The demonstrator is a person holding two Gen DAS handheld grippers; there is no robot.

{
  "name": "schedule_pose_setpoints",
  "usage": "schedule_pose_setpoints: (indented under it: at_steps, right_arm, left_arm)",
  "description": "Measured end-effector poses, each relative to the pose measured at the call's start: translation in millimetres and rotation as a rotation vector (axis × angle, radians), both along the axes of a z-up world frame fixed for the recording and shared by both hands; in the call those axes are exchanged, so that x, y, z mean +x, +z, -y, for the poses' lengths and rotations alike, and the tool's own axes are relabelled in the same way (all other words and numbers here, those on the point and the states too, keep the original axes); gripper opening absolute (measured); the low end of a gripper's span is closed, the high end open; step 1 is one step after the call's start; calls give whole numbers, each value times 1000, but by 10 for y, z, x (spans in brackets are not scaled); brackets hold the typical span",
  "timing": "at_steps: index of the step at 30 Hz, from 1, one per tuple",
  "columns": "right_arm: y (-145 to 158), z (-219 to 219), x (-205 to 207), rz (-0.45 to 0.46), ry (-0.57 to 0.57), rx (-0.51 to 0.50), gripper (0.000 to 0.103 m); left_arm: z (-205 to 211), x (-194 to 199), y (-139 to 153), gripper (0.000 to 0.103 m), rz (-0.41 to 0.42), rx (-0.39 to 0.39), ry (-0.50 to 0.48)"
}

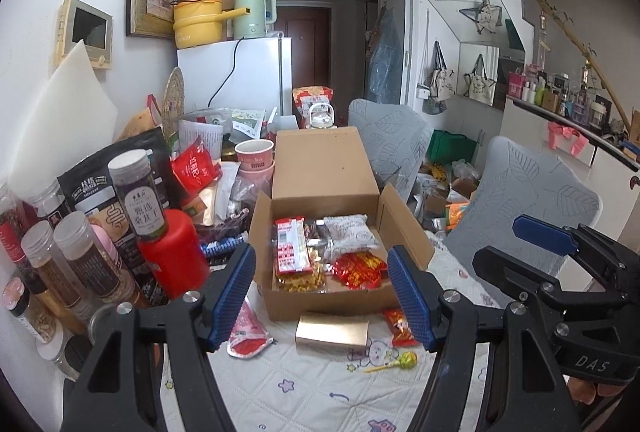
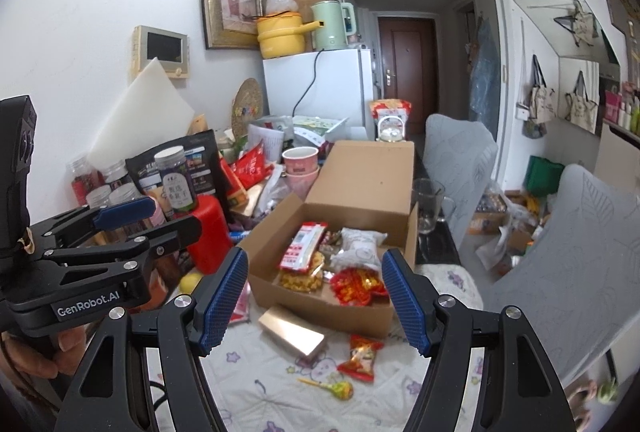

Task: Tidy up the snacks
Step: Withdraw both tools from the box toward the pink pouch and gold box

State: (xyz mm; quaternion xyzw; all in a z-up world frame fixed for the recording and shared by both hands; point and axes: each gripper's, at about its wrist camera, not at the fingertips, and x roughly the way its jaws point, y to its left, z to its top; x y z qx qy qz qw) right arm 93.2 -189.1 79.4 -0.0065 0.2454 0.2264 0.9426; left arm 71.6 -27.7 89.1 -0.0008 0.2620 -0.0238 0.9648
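Note:
An open cardboard box sits on the quilted table and holds several snack packets: red ones, a white one and yellow puffs. In front of it lie a gold box, a small red packet, a lollipop and a red-white packet. My left gripper is open and empty, above the table before the box. My right gripper is open and empty, beside it.
Jars and a red canister crowd the table's left side, with bags and pink cups behind. A glass mug stands right of the box. Grey chairs stand at the right. A white fridge is behind.

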Motion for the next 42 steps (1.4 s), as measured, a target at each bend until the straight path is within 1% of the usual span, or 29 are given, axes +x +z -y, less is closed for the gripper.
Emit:
schedule_pose_setpoints:
  at_steps: [5, 10, 21, 24, 29, 35, 42]
  right_arm:
    - [-205, -8, -58, -34, 31, 8, 70]
    - [-425, 7, -82, -75, 33, 12, 70]
    - [-822, -13, -78, -131, 41, 8, 70]
    - [-935, -35, -22, -159, 46, 5, 70]
    - [-1128, -73, 89, -206, 62, 3, 70]
    - [-1359, -140, 260, -269, 89, 0, 70]
    - [-1548, -272, 464, -314, 116, -31, 70]
  left_arm:
    - [19, -72, -179, 68, -40, -13, -23]
    - [15, -100, -381, 68, -90, -35, -35]
    - [-26, -22, -837, 68, -197, -90, -54]
    - [-37, 9, -959, 68, -224, -107, -44]
    - [-109, 55, -1143, 68, -263, -111, -11]
    - [-245, 164, -1361, 68, -314, -148, 17]
    - [-431, 333, -1526, 68, -351, -169, 68]
